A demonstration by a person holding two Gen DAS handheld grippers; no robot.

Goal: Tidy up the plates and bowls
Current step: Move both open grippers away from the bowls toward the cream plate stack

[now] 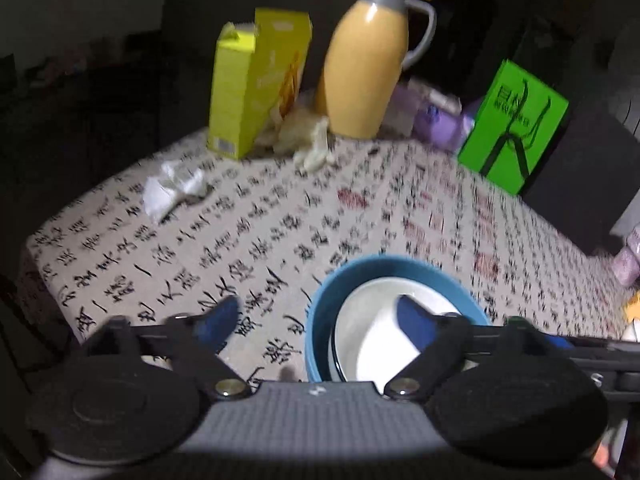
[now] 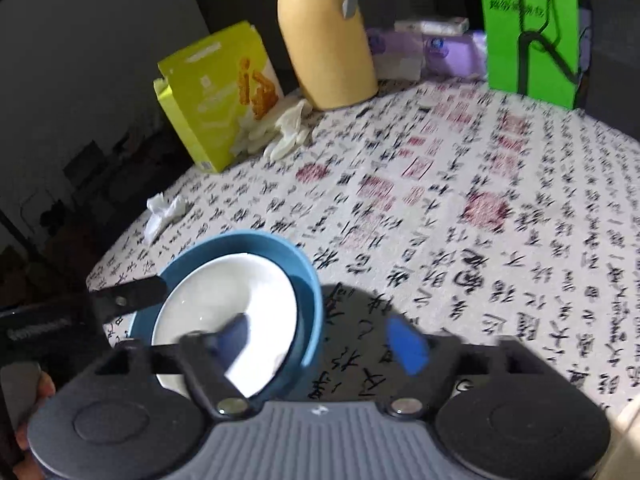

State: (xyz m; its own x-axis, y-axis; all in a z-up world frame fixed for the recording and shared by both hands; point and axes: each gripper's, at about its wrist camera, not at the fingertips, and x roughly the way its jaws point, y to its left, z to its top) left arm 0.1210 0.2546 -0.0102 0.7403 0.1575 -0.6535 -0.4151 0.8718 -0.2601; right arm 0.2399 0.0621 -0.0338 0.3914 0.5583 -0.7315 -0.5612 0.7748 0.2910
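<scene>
A blue bowl (image 1: 320,312) stands on the table near its front edge with a white bowl (image 1: 372,328) nested inside it. In the right wrist view the blue bowl (image 2: 308,280) and the white bowl (image 2: 224,300) sit at the lower left. My left gripper (image 1: 320,320) is open, its right fingertip over the white bowl and its left fingertip over the cloth. My right gripper (image 2: 320,340) is open, its left fingertip over the white bowl and its right fingertip over the cloth. Neither grips anything.
The table carries a calligraphy-print cloth (image 1: 280,220). At the back stand a yellow box (image 1: 252,80), a yellow thermos jug (image 1: 368,60), a green bag (image 1: 512,128) and purple tissue packs (image 2: 440,52). A crumpled tissue (image 1: 172,188) and pale gloves (image 2: 284,132) lie nearby.
</scene>
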